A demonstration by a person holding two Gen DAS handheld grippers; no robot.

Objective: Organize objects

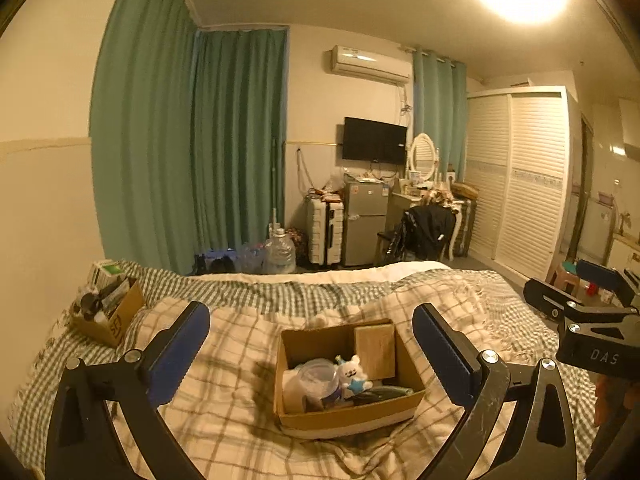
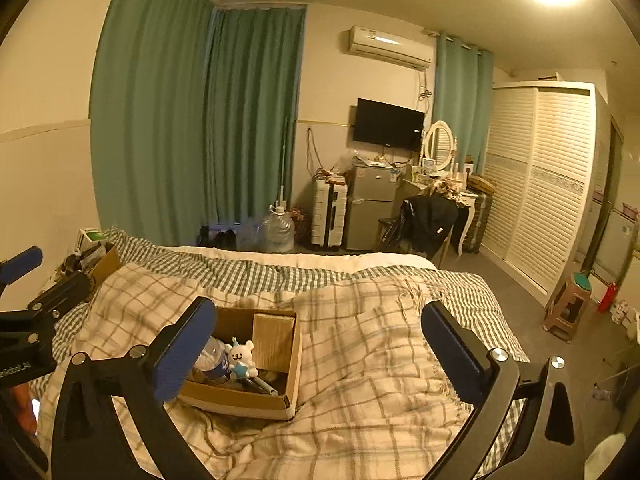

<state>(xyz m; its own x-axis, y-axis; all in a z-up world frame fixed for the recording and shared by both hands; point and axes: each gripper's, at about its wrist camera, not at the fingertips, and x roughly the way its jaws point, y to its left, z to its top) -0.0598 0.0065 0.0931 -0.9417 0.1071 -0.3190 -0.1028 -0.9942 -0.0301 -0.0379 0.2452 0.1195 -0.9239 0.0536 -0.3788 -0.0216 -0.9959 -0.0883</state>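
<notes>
An open cardboard box (image 1: 352, 414) sits on the plaid blanket in front of me. It holds a white toy bear with a blue scarf (image 1: 354, 374), a clear plastic bottle (image 1: 318, 378), a tan wooden block (image 1: 376, 350) and a dark pen. My left gripper (image 1: 312, 354) is open and empty, above and just short of the box. My right gripper (image 2: 320, 354) is open and empty, with the box (image 2: 248, 398) by its left finger; the bear (image 2: 242, 358) and block (image 2: 274, 340) show inside. Each gripper shows at the edge of the other's view.
A second cardboard box (image 1: 106, 314) full of small items stands at the bed's far left by the wall. Beyond the bed (image 2: 360, 360) are green curtains, a water jug (image 1: 280, 254), suitcase, small fridge, chair, dresser and white wardrobe. A stool (image 2: 570, 304) stands right of the bed.
</notes>
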